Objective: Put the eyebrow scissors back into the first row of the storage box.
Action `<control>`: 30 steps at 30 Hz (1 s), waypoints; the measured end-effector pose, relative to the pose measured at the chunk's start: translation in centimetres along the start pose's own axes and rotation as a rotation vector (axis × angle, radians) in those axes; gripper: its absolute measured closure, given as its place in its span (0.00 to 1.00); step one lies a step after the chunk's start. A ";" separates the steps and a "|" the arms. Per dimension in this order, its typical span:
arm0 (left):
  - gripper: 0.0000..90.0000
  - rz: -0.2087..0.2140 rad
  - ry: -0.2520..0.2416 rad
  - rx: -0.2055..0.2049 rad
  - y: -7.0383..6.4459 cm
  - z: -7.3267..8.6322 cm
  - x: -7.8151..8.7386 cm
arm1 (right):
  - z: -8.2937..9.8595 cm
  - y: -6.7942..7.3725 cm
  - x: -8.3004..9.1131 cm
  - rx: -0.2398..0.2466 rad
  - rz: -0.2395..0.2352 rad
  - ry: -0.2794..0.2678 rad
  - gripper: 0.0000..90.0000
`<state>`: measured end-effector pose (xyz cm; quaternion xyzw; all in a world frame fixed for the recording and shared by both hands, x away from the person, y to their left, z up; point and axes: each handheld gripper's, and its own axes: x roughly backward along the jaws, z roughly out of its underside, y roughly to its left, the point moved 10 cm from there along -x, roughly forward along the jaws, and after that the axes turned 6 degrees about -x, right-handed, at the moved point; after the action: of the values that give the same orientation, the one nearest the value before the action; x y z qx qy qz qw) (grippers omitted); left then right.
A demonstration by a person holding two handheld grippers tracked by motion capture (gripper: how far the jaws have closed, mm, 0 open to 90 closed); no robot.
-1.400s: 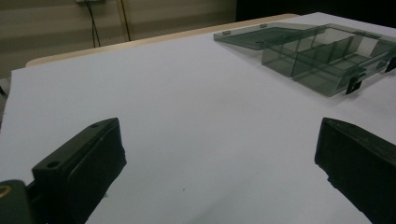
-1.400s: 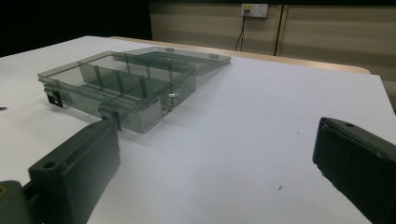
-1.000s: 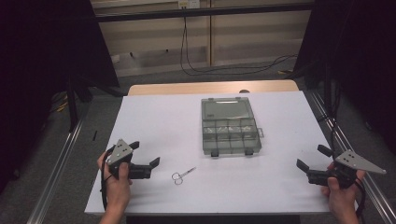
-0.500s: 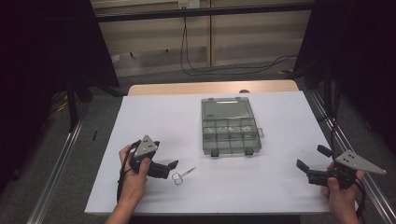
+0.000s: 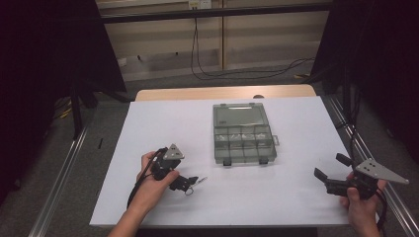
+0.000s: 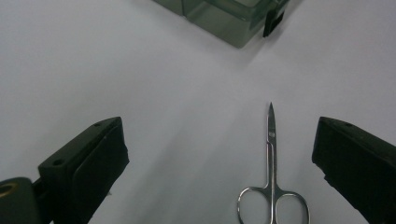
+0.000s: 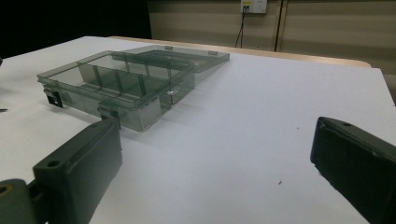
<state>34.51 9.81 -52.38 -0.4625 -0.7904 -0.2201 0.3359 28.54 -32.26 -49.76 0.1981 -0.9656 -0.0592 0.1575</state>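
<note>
Left gripper view: small scissors (image 6: pixel 272 186) lie flat on the white desk (image 6: pixel 140 70), tips toward twelve o'clock, between the wide-open, empty fingers of the left gripper (image 5: pixel 190 180). The open compartment box (image 5: pixel 243 138) sits at one o'clock; the right gripper (image 5: pixel 330 168), at four o'clock, is spread and empty.
</note>
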 end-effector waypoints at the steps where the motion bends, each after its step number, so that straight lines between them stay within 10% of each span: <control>1: 0.03 0.009 0.016 -0.006 -0.1 0.1 -0.2 | 0.0 0.0 0.0 0.000 0.000 0.000 0.02; 11: 0.29 0.026 0.125 0.021 -1.5 0.0 -1.3 | 0.0 0.0 -0.1 0.000 -0.002 0.003 0.02; 19: 0.61 0.063 0.221 -0.079 -2.3 0.5 -1.5 | 0.1 0.0 -0.2 0.003 0.002 0.005 0.03; 30: 0.76 0.105 0.266 -0.115 -3.3 0.7 -1.8 | 0.1 -0.1 -0.2 0.002 0.007 0.007 0.03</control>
<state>32.06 7.66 -54.31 -0.4887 -0.6997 -0.3063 0.4216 28.68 -32.24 -49.93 0.1951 -0.9658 -0.0570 0.1608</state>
